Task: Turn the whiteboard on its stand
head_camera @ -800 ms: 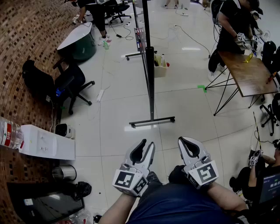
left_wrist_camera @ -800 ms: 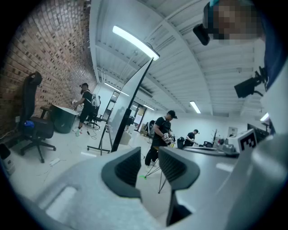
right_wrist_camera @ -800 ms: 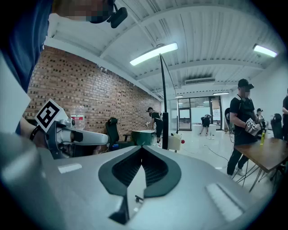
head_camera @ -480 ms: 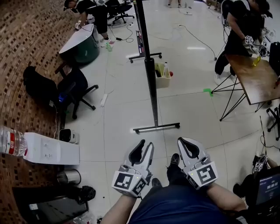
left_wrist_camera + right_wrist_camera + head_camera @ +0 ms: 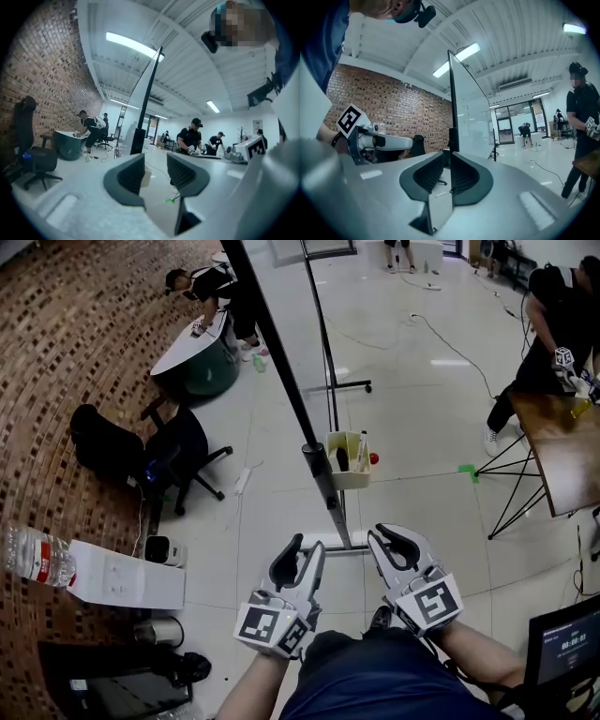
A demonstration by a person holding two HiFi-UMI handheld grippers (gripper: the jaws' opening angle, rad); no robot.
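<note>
The whiteboard [image 5: 277, 352] stands edge-on just ahead of me, its black frame slanting up to the top of the head view. Its post carries a pale marker tray [image 5: 349, 465] and ends in a floor foot [image 5: 342, 542]. My left gripper [image 5: 307, 545] is held level just left of the foot, its jaws a little apart with nothing between them [image 5: 156, 164]. My right gripper [image 5: 394, 535] hangs just right of the foot with its jaws shut and empty [image 5: 450, 161]. In the right gripper view the board's white face [image 5: 468, 112] rises straight ahead. Neither gripper touches the board.
A black office chair [image 5: 178, 451] and a green round table [image 5: 192, 357] with a person stand at the left. A white box [image 5: 122, 576] and a bottle [image 5: 37, 559] lie near the brick wall. At the right are a wooden table [image 5: 567, 451] and a monitor [image 5: 562, 648].
The whiteboard stand has come much closer. Its foot now lies between my two grippers' tips. Both grippers sit as before relative to my body, their jaws unchanged.
</note>
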